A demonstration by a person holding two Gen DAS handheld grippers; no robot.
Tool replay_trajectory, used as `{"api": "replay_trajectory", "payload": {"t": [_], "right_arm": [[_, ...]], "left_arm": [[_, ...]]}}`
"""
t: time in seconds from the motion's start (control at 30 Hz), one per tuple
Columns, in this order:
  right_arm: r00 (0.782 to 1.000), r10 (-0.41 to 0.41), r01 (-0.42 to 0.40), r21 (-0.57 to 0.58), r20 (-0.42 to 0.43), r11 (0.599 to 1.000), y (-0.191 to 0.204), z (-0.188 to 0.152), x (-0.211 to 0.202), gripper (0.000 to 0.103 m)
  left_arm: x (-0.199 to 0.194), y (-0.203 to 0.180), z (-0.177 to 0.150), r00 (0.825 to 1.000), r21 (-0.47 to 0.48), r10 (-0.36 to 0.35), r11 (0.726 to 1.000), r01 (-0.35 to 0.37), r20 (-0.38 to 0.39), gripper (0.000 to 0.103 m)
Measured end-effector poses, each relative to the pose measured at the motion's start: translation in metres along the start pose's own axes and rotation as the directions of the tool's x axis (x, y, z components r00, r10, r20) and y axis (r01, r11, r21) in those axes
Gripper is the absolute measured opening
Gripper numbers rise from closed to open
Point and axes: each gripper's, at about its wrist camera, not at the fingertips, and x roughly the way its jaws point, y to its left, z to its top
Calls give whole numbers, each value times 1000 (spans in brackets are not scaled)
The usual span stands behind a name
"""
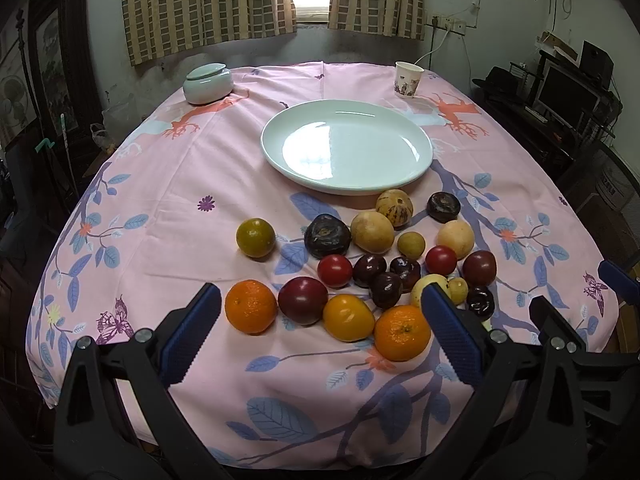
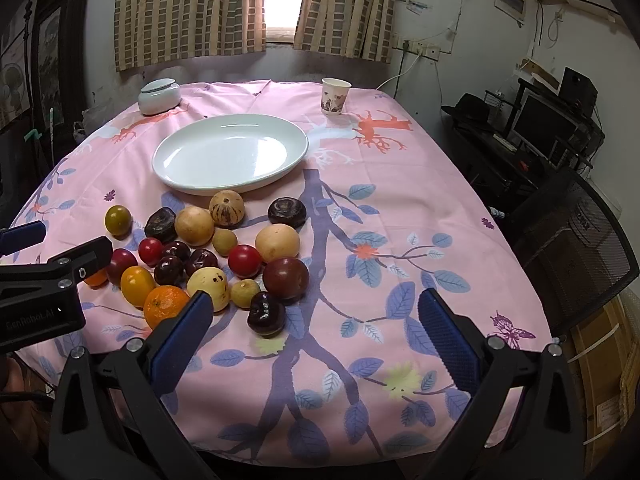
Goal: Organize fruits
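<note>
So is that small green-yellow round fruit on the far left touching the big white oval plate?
Apart. In the left wrist view, bare pink tablecloth separates the green-yellow fruit from the white plate.

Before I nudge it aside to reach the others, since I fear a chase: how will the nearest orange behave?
The orange looks round, so it would probably roll across the flat tablecloth. Its dimpled peel likely grips well. Fruits crowd behind it, so a push may scatter them.

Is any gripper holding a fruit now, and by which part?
Nothing is held. The left gripper and the right gripper are both open, with no fruit between their fingers.
</note>
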Motion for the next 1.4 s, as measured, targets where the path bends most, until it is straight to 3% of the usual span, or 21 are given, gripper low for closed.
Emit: {"api": "replay_trajectory", "payload": {"t": [1.1, 1.27, 1.4], "right_arm": [[1000, 9, -9, 3, -5, 1000, 0, -3, 3, 102], [998, 68, -68, -24, -2, 997, -5, -12, 2, 102], [992, 120, -121, -21, -37, 992, -14, -24, 15, 102]], "left_arm": [[2, 7, -4, 1000, -12, 11, 1000, -11, -15, 101], [-2, 25, -7, 999, -30, 40, 999, -40, 17, 101], [8, 47, -17, 999, -85, 30, 996, -31, -20, 101]]}}
